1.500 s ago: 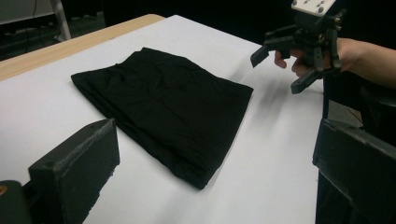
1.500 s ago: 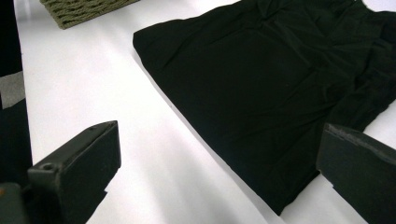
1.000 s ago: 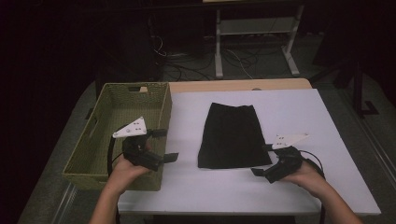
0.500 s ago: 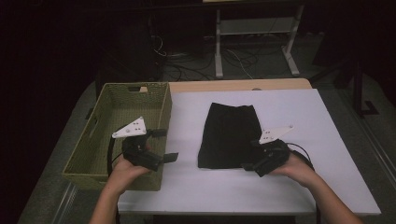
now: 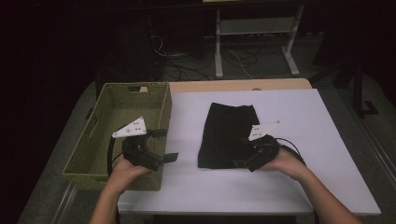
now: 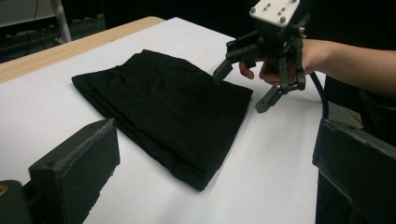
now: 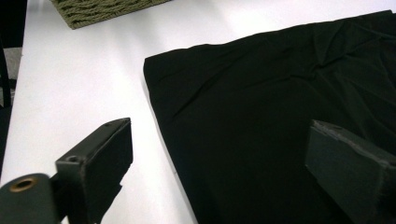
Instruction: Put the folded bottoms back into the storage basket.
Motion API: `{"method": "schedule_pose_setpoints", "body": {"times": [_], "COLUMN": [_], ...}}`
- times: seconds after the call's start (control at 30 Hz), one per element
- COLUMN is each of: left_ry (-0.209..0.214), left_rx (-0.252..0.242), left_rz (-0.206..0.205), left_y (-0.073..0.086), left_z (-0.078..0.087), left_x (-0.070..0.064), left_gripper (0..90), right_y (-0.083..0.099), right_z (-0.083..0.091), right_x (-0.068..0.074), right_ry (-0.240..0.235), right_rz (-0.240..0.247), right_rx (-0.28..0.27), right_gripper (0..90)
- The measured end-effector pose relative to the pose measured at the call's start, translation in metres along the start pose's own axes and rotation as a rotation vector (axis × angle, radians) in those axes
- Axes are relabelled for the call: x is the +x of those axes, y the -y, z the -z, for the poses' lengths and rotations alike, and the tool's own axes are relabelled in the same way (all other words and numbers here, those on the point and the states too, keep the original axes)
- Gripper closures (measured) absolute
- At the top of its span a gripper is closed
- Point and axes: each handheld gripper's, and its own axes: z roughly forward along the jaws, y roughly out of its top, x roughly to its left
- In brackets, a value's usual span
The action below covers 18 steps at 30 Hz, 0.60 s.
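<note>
A black folded cloth [image 5: 226, 133] lies flat in the middle of the white table [image 5: 303, 121]. My right gripper [image 5: 241, 152] is open over the cloth's near right corner, jaws pointing left across it. In the right gripper view its jaws stand wide apart with the cloth [image 7: 280, 84] spread below them. My left gripper [image 5: 166, 145] hangs open at the near right corner of the woven basket [image 5: 116, 112], jaws aimed toward the cloth and holding nothing. The left gripper view looks across the cloth [image 6: 159, 107] to the right gripper [image 6: 243, 87] at its far edge.
The olive basket sits at the table's left side and looks empty; its corner [image 7: 102, 9] shows in the right gripper view. A wooden strip [image 5: 233, 86] runs along the table's far edge. A white desk frame [image 5: 254, 32] and floor cables stand beyond.
My right gripper has moved left from the bare table onto the cloth's near right corner. The left gripper and the cloth have stayed put.
</note>
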Motion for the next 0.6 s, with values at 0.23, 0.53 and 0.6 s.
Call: {"method": "schedule_pose_setpoints", "body": {"times": [0.23,0.53,0.6], "left_ry": [0.003,0.003,0.002], "left_rx": [-0.002,-0.003,-0.002], "left_rz": [0.002,0.004,0.004], "left_y": [0.0,0.0,0.0], "left_z": [0.0,0.001,0.0], "left_x": [0.0,0.0,0.0], "left_gripper": [0.6,0.6,0.8], "right_y": [0.0,0.005,0.006], "right_z": [-0.011,-0.019,-0.02], "right_x": [0.001,0.002,0.003], "right_ry": [-0.019,-0.034,-0.04], "right_rz": [0.031,0.059,0.066], "right_rx": [0.045,0.077,0.084], "right_gripper": [18.2,30.4,33.6]}}
